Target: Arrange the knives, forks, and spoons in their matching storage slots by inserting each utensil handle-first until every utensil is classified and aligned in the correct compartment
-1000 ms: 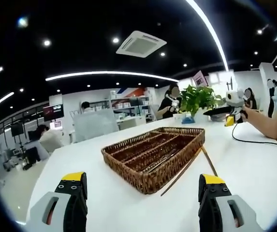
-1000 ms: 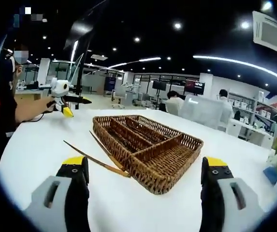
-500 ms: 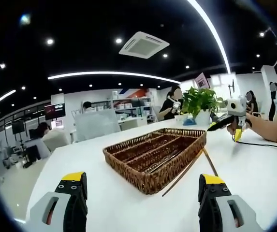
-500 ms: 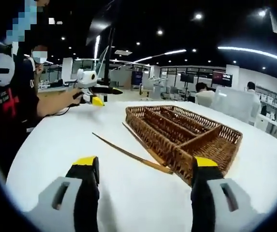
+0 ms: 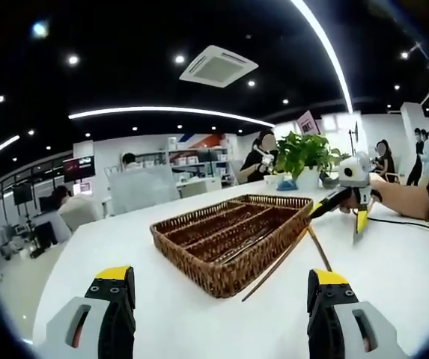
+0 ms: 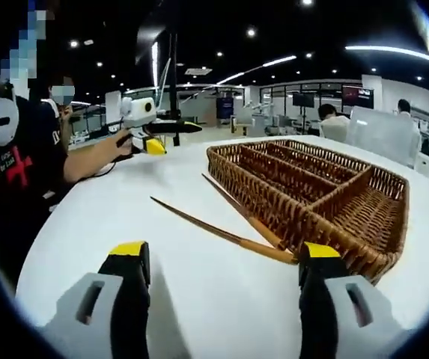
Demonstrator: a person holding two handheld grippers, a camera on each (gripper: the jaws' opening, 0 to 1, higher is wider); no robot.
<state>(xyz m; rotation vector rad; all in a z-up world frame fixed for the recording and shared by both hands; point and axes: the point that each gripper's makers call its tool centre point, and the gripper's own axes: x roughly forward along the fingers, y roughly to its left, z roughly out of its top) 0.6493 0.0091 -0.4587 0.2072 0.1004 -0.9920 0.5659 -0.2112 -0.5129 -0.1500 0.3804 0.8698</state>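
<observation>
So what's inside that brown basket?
The wicker basket has long slots and one short end compartment. The end compartment looks bare in the right gripper view. Something thin seems to lie in a long slot in the left gripper view, too blurry to name. The slot floors are partly hidden by dividers.

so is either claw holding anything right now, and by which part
Nothing is held. The left claw and right claw are both open over the table, short of the wooden utensils beside the basket.
</observation>
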